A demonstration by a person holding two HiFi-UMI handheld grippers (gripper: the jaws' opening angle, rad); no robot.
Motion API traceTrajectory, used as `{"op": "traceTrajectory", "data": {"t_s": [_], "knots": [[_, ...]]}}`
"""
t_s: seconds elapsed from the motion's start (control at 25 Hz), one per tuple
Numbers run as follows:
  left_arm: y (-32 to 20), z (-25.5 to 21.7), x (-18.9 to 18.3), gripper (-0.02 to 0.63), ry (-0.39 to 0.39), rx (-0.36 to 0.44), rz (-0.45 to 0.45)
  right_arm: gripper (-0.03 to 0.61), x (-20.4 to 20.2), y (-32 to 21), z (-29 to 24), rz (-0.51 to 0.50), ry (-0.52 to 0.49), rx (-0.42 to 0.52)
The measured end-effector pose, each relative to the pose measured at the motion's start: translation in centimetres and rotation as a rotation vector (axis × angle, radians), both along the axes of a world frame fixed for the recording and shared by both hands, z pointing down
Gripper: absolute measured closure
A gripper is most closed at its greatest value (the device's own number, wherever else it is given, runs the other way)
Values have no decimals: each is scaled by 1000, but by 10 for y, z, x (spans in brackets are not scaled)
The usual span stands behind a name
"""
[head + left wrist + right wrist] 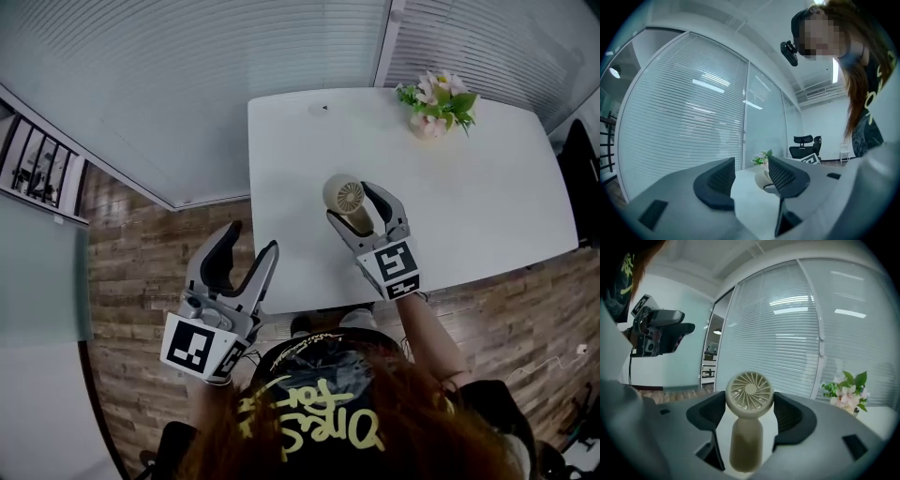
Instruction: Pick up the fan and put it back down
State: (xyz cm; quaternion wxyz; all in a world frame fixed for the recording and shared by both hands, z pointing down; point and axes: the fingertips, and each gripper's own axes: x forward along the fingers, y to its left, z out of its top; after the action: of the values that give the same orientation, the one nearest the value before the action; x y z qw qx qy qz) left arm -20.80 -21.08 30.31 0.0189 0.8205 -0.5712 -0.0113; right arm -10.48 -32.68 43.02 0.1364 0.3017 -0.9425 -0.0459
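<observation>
A small beige hand-held fan [345, 198] with a round grille head stands upright between the jaws of my right gripper [354, 204], over the white table [487, 187] near its front edge. In the right gripper view the fan [750, 391] faces the camera and its handle runs down between the two dark pads; the right gripper [750, 411] is shut on it. My left gripper [251, 242] hangs off the table's front left corner, over the wooden floor. It is open [750, 176] with nothing between its fingers.
A pot of pink flowers [439, 105] stands at the table's far right. Glass walls with blinds [234, 75] run behind the table. A black office chair [583, 178] sits past the right edge. Wooden floor [141, 253] lies at the left.
</observation>
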Motion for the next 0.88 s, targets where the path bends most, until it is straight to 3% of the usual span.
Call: {"op": "traceTrajectory", "data": {"t_s": [0.48, 0.88], "knots": [[6, -5, 16, 400, 1, 23, 152, 253, 31, 48, -93, 123, -160, 147], [17, -8, 24, 400, -2, 38, 238, 253, 56, 90, -137, 215, -250, 225]]}}
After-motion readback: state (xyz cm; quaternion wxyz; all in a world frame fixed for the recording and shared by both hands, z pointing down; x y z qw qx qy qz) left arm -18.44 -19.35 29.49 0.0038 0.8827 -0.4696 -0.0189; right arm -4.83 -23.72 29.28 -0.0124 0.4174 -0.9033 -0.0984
